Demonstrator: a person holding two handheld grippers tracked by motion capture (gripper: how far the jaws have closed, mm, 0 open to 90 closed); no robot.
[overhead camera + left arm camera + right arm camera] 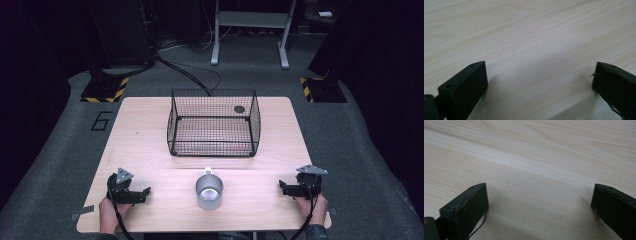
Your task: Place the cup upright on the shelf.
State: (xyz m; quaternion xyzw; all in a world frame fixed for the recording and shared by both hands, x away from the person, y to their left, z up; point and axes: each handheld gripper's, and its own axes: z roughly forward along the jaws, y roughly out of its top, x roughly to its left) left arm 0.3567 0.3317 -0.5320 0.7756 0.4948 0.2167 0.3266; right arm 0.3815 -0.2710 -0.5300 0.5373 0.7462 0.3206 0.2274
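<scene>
While both hands rest at the near edge of the wooden table (150,125), the left gripper (142,192) sits at about eight o'clock from the table's centre and the right gripper (285,188) at about four o'clock, each pointing inward. Seen from the left gripper view, its jaws stand spread wide with bare wood grain between them (540,75); the right gripper view shows the same, jaws wide apart over bare wood (539,195). Between the two grippers, at six o'clock and well apart from both, a metal mug (209,190) stands upright, its handle turned toward twelve o'clock. Farther on, around twelve o'clock, a black wire basket (214,122) sits on the table, with a small dark round spot (239,109) at its far right side. Beyond the table lie grey floor, cables and a pale metal frame (250,30).
</scene>
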